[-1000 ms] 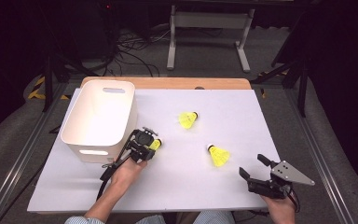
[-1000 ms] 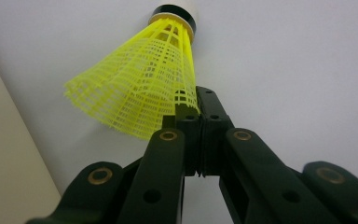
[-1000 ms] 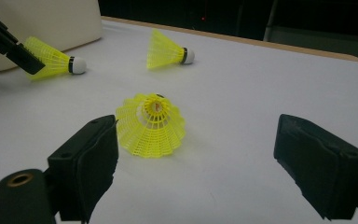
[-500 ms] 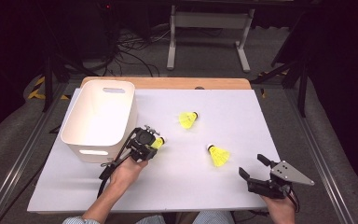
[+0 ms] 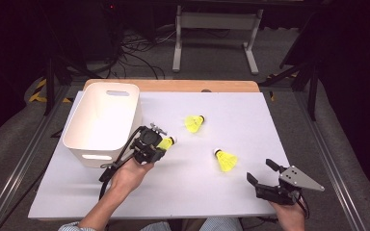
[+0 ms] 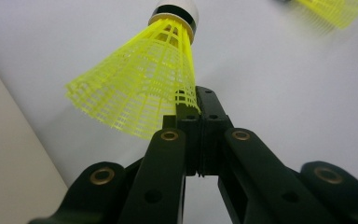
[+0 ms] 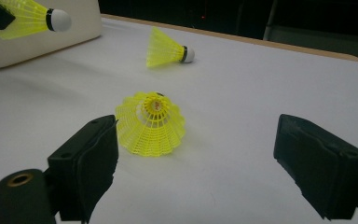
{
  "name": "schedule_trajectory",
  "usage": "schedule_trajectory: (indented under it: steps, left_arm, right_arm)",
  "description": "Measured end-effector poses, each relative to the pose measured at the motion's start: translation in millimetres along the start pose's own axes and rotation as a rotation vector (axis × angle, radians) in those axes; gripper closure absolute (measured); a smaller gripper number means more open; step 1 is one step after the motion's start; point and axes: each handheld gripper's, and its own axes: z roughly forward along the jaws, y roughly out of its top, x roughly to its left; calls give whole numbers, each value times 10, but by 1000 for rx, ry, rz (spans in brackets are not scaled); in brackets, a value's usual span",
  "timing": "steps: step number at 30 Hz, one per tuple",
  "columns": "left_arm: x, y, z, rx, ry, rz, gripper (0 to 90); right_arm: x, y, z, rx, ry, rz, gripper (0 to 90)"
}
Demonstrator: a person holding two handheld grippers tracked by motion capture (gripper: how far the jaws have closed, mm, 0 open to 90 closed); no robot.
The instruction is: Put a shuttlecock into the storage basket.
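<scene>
- A yellow shuttlecock (image 5: 166, 143) is pinched by its net skirt between the closed jaws of the left hand-held gripper (image 5: 160, 144), as is seen up close in the left gripper view (image 6: 140, 91).
- This held shuttlecock is found just beside the right wall of the white bin (image 5: 102, 120), at about 8 o'clock on the desk (image 5: 183, 192).
- Its white cork tip is pointed toward 2 o'clock, so its long line is laid from the bin out toward the middle of the desk.
- Bare white desk is left all around it on the 3 o'clock and 6 o'clock sides.
- The right hand-held gripper (image 5: 261, 172) is held with its jaws wide open and nothing between them, near the desk's front edge at 5 o'clock.
- A second shuttlecock (image 5: 225, 160) is seen lying just ahead of those open jaws, with its skirt toward them.
- A third shuttlecock (image 5: 194, 122) is seen near the middle, its tip pointed to 3 o'clock.
</scene>
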Motion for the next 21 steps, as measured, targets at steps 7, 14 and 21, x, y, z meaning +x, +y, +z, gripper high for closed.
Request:
schedule_trajectory:
  steps: [7, 14, 21]
  left_arm:
    - [-27, 94, -125, -1, -14, 11, 898]
    - [-9, 144, -195, -1, -25, 13, 898]
    - [56, 182, -316, -8, -36, -2, 898]
  right_arm:
    - [-2, 0, -6, 1, 1, -5, 144]
    - [-5, -1, -3, 1, 0, -1, 144]
    - [-6, 0, -6, 3, -1, -1, 145]
